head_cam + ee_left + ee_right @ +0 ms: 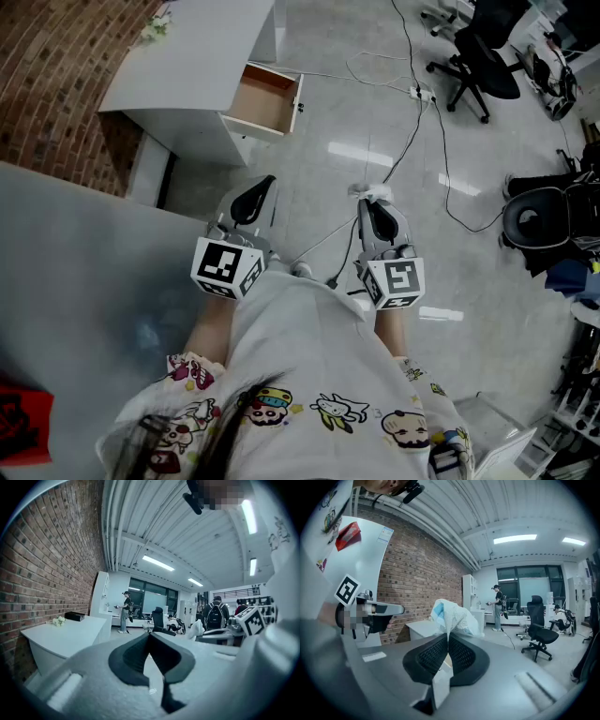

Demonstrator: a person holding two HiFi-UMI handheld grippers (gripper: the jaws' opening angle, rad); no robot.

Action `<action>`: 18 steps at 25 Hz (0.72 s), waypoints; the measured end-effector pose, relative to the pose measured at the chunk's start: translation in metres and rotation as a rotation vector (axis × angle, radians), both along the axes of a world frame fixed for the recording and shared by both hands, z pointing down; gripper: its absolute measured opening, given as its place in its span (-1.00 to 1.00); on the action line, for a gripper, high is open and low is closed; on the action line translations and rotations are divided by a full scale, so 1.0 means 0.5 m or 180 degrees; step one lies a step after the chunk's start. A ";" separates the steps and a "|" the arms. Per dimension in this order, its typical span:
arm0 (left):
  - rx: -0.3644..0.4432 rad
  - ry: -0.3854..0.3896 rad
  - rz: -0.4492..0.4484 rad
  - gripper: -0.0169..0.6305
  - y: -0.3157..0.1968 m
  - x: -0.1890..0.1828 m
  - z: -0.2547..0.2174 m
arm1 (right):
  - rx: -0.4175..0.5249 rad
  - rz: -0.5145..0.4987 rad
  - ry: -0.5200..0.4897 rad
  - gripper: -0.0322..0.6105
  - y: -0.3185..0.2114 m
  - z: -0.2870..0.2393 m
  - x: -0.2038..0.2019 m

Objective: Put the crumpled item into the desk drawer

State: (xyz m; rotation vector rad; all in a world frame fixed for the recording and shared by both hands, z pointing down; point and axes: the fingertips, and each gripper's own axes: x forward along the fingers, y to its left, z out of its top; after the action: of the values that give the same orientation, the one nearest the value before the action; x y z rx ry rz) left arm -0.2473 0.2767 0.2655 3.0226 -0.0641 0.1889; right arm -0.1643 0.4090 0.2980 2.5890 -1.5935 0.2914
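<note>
The crumpled item point(452, 615), a white wad with a touch of blue, is sticking up out of the tips of the right gripper point(448, 639), whose jaws are pinched tight on it. It's carried out over bare floor, nowhere near home yet. The drawer point(263, 99) stands pulled open at the front of the desk point(187, 66), well ahead and off to the left of that claw. The left gripper point(265, 184) is on the drawer's side and a shade nearer, its jaws pressed together on nothing. I reckon the carry runs forward and leftward.
</note>
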 end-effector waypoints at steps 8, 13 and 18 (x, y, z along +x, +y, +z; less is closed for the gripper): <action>0.0081 0.0016 -0.0012 -0.95 0.038 0.014 -0.011 | 0.0107 0.0167 0.0009 -0.86 0.077 -0.012 0.024; 0.0105 -0.0055 -0.0017 -0.95 0.034 0.041 0.003 | 0.0136 0.0232 -0.0032 -0.86 0.087 -0.004 0.061; 0.0085 -0.0095 -0.0053 -0.95 -0.015 0.100 0.021 | 0.0100 0.0208 -0.0115 -0.86 0.042 0.016 0.122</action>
State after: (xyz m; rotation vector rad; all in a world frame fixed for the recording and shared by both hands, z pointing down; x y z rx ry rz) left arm -0.1972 0.2691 0.2760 3.0449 -0.0952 0.2333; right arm -0.1031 0.4302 0.3063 2.6783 -1.5390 0.3225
